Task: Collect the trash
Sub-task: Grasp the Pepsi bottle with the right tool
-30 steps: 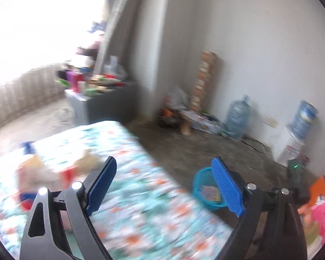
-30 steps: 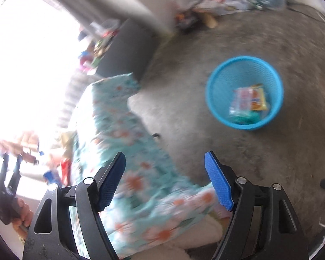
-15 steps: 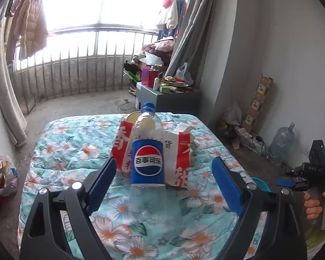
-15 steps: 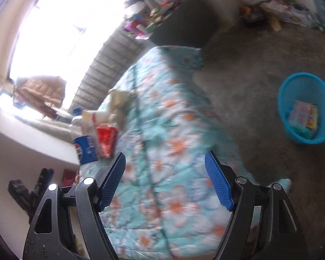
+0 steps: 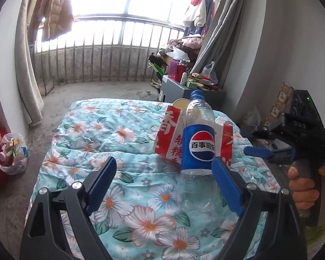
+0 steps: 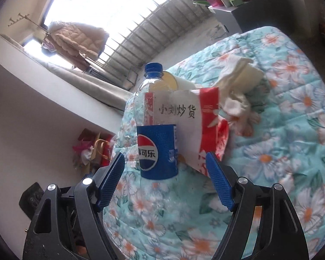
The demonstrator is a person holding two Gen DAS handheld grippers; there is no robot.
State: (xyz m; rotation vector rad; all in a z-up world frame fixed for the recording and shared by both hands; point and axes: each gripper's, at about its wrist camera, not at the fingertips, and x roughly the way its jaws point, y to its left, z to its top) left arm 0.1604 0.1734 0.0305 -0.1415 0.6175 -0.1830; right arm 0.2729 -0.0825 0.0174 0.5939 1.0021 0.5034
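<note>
We stand over a bed (image 5: 93, 134) spread with a flowered turquoise quilt, a hand-held gripper in each hand. An empty plastic cola bottle (image 5: 198, 143) with a blue cap and blue label stands upright toward the bed's right edge in the left view. Just behind it, touching it, leans a red-and-white paper snack bag (image 5: 171, 138), and a crumpled white tissue (image 6: 236, 86) lies on the quilt beside the bag. Our left hand-held gripper (image 5: 164, 182) hovers low over the quilt with its blue pads spread wide, nothing between them; its right pad overlaps the bottle's base in the picture, though we cannot tell whether it touches. Our right hand-held gripper (image 6: 165, 181) faces the bottle from the other side, its pads also wide apart and clear of the bottle. In the left view the right hand (image 5: 305, 184) grips that tool's handle past the bed's right edge. A barred balcony railing (image 5: 101, 49) closes the room behind.
</note>
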